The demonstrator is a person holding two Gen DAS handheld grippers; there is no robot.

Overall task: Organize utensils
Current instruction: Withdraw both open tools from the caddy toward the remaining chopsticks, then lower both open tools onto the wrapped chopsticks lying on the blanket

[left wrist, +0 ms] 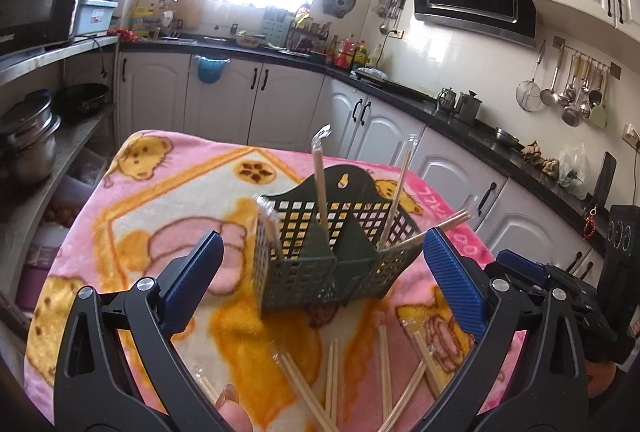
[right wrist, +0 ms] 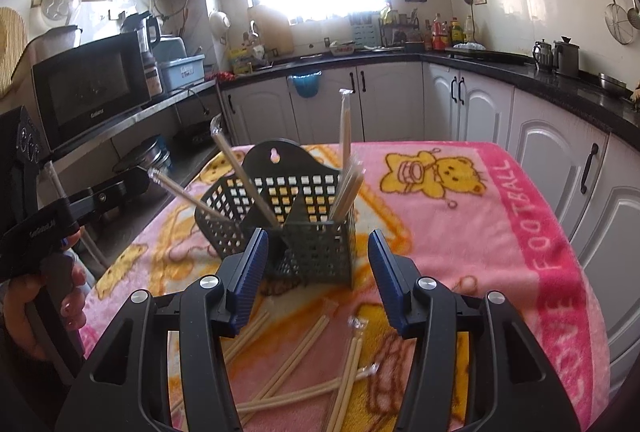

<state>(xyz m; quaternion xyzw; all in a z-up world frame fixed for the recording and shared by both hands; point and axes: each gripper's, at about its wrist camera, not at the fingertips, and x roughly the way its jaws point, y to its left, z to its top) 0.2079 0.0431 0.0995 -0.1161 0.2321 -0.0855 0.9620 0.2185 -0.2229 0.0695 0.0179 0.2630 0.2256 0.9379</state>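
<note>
Status: the task is partly complete. The basket (left wrist: 320,252), a dark perforated holder with dividers, stands upright on the blanket (left wrist: 168,199) that covers the table. Several wrapped chopstick pairs already stand in its compartments: in the left wrist view, one pair (left wrist: 320,183) leans in the middle section and others (left wrist: 396,199) lean at the right side. In the right wrist view, a bundle (right wrist: 346,191) fills the right compartment, and two further pairs (right wrist: 244,175) lean out to the left.

Remaining work: loose chopsticks (right wrist: 304,364) lie scattered on the blanket, just in front of the basket and crossing one another. At least five or six pairs appear to remain; an exact count cannot be made.

Left gripper (left wrist: 320,268): jaws spread fully wide, one on each side of the basket, pads not touching it. Nothing is held.

Right gripper (right wrist: 318,280): jaws roughly half open, empty, aimed at the front of the basket with the loose chopsticks below.

Judgement: the next step is probably to pick another pair from the blanket. Crossed pairs may shift when one is lifted.
</note>
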